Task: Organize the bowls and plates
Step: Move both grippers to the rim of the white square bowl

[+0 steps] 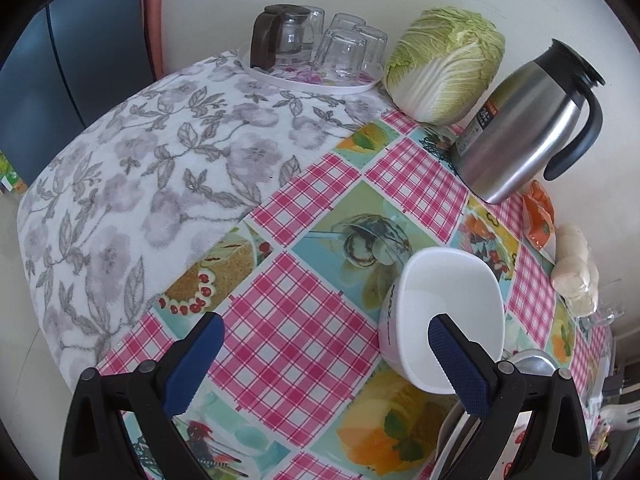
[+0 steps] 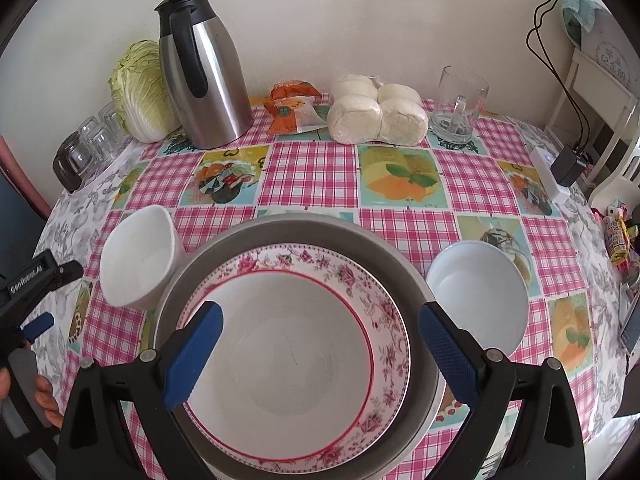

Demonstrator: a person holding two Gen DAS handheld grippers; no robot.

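Note:
A white squarish bowl (image 1: 448, 312) stands on the checked tablecloth; my left gripper (image 1: 324, 364) is open with its right finger over the bowl's rim. The bowl also shows in the right wrist view (image 2: 138, 256). My right gripper (image 2: 320, 356) is open above a floral-rimmed plate (image 2: 384, 312) that lies inside a grey metal plate (image 2: 304, 226). A round white bowl (image 2: 478, 296) stands to the right. The left gripper's body shows at the left edge (image 2: 28, 280).
At the back stand a steel thermos jug (image 2: 204, 76), a cabbage (image 2: 136, 88), an orange packet (image 2: 292, 108), bagged buns (image 2: 376, 112), a glass mug (image 2: 460, 104) and a tray of glasses (image 1: 320, 48). A power strip (image 2: 550, 174) lies at the right edge.

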